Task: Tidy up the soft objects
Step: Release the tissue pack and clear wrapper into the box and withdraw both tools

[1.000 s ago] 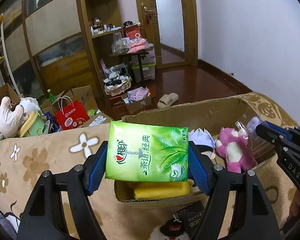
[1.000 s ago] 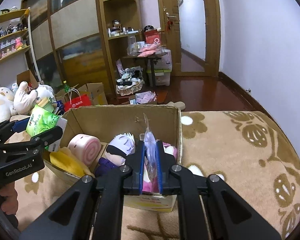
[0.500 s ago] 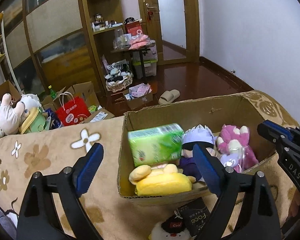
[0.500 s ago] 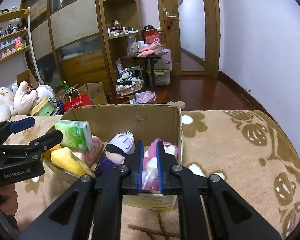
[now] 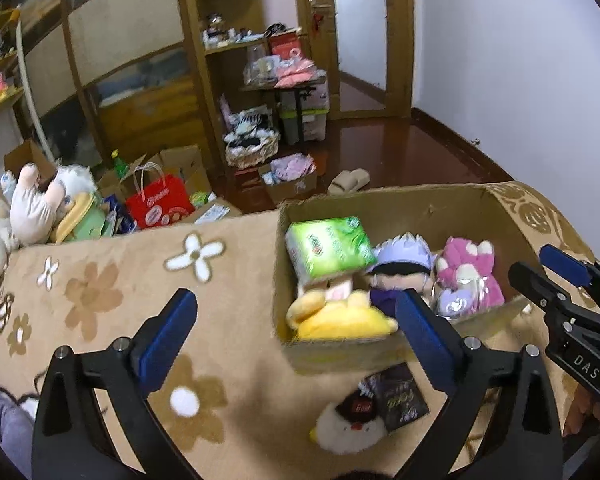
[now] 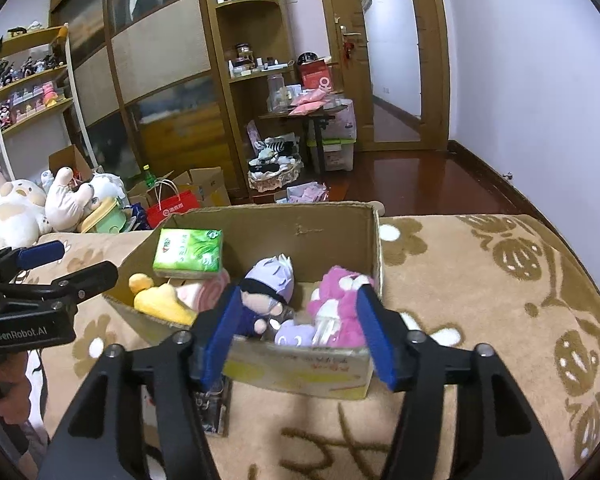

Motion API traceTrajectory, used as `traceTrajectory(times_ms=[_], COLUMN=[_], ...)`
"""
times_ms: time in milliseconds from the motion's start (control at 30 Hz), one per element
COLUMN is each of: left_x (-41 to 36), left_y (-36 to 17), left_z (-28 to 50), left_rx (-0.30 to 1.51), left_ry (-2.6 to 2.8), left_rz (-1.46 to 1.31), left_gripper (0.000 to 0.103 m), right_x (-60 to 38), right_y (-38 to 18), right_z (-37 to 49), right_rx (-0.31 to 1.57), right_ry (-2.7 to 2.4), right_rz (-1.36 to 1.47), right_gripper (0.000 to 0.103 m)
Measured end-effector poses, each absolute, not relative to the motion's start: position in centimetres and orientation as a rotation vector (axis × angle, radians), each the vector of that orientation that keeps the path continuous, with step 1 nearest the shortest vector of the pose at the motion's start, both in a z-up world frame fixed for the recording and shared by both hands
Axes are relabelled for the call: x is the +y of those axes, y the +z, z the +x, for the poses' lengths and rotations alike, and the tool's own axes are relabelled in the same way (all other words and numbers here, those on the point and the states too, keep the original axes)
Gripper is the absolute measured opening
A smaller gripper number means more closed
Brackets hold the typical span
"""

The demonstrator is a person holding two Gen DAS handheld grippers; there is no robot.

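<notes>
Cardboard box (image 5: 432, 212) sits on a tan blanket with white and brown flower prints (image 5: 112, 288); what lies under the blanket cannot be told. Box is open-topped and holds all the soft items listed below.

Green tissue pack (image 5: 329, 247) — glossy wrapper, leaf print, rectangular. It lies tilted in the box's far-left corner, propped on the items beneath it. Seen from the right wrist view (image 6: 189, 250) it rests above a pink roll-shaped plush (image 6: 204, 290).

Yellow plush (image 5: 340, 318) lies along the near-left wall of the box, just below the tissue pack. Doll with pale lilac hair and a black band across the eyes (image 5: 398, 264) sits mid-box, touching the yellow plush. Pink plush with white paw pads (image 5: 466, 268) fills the right side; a small lilac toy in clear wrap (image 5: 456, 302) lies against it at the near wall.

Outside the box, near its front edge on the blanket: a dark printed packet (image 5: 396, 396) and a white plush with a black cap (image 5: 350, 426), touching each other.

Left hand-held gripper (image 5: 296, 332) — blue pads spread wide, nothing between them, positioned over the blanket at the box's left front corner. Right hand-held gripper (image 6: 296, 340) — also spread, empty, hovering at the box's near wall in front of the doll and pink plush.
</notes>
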State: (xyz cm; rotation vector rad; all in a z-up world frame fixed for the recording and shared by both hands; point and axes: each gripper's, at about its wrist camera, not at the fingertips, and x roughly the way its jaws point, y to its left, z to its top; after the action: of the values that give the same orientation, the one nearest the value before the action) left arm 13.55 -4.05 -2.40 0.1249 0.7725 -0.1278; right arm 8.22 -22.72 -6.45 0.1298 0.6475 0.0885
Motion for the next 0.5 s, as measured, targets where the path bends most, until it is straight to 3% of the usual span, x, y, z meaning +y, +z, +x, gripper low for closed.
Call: traceTrajectory(times_ms=[233,500], left_x=[-1.3,-0.5], left_y=[-2.9,-3.2], left_z=[12.6,11.3], left_rx=[0.869,0.961], left_ry=[-0.088,-0.079], left_rz=[0.068,0.105], left_gripper=[0.099,0.098], right_x=[-21.8,-20.3], right_y=[-6.5,-7.1], right_z=[6.6,4.6], right_rx=[0.657,0.703], right_ry=[0.11,0.158], right_rz=[0.121,0.097], right_gripper=[0.088,0.09])
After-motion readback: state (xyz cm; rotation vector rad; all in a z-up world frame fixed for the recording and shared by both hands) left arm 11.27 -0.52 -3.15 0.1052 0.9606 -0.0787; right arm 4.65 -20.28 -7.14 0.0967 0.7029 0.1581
